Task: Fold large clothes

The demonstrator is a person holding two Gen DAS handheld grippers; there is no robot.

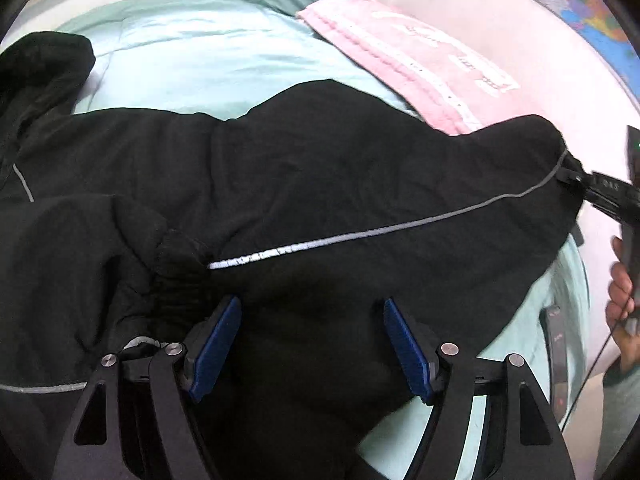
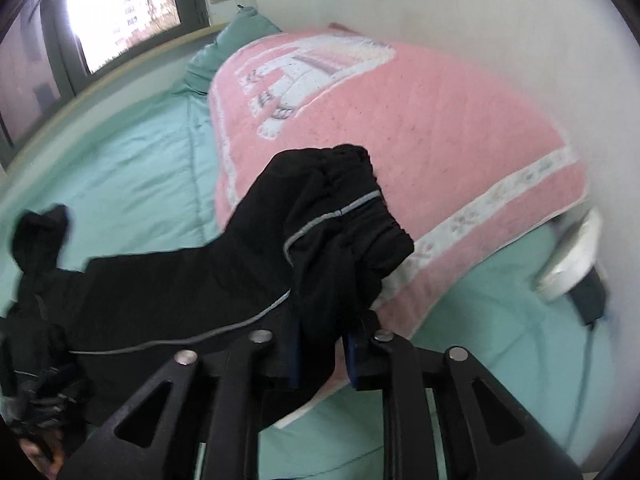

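Right hand-held gripper (image 2: 320,354) pads hidden in bunched black jacket (image 2: 332,240) cuff.

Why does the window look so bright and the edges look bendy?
Right wrist view: daylight overexposes the window, and the black jacket and pink pillow look smeared. Left wrist view: the fisheye lens bends the green bed, with dark corners.

The left wrist camera is looking steeply down between its left gripper (image 1: 312,340) fingers, close over the black jacket (image 1: 320,184). The right wrist camera is looking down past its right gripper (image 2: 322,354) toward the pink pillow (image 2: 420,132) ahead. Both are sharing jacket, pillow and green bedding (image 1: 192,48).
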